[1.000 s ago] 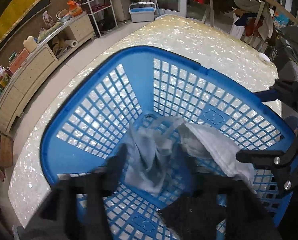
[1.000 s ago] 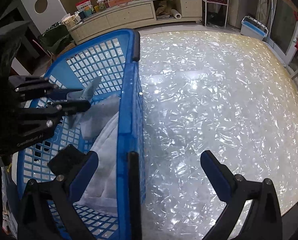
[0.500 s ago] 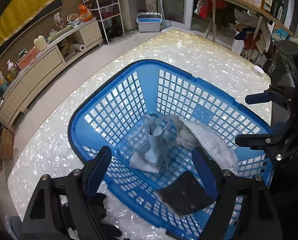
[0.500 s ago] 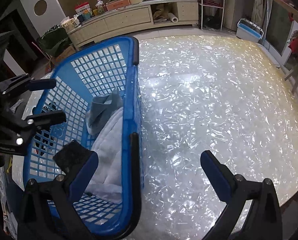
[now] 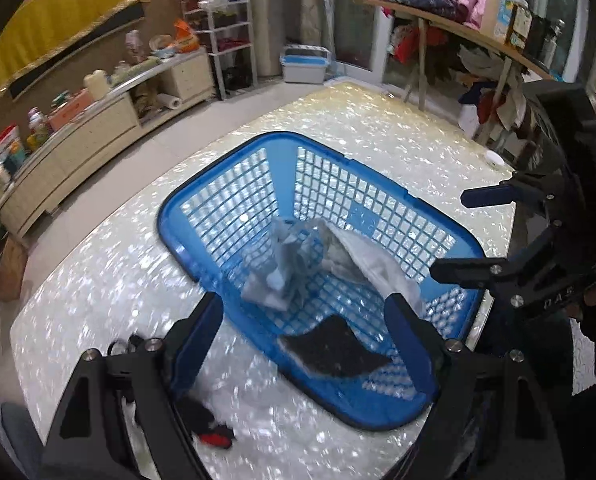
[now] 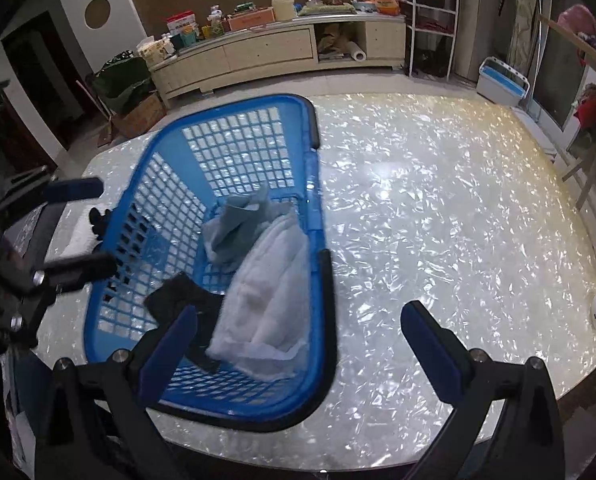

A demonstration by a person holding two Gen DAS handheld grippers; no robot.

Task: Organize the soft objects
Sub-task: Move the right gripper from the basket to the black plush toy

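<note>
Left wrist view looks down into the blue basket (image 5: 226,184), where three soft things lie together on the lattice floor: a crumpled pale blue cloth (image 5: 282,268) near the middle, a white towel (image 5: 373,264) draped against the wall beside it, and a dark cloth (image 5: 333,350) lying flat at the near end. Collected in one container like this, they read as items already sorted.

The left gripper (image 5: 303,344) hangs above the near rim with its tongs spread wide and nothing between them, which suits a tool that has nothing to carry at this moment. In the right wrist view, the right gripper (image 6: 298,340) is likewise wide and empty, straddling the basket's long rim without pressing on it, probably just parked out of the way.

Outside the basket, a small black and red item (image 5: 212,426) lies on the pearly white table (image 5: 397,128) just beneath the left tongs. It is too blurred to name, but it is likely the next piece to gather.
</note>
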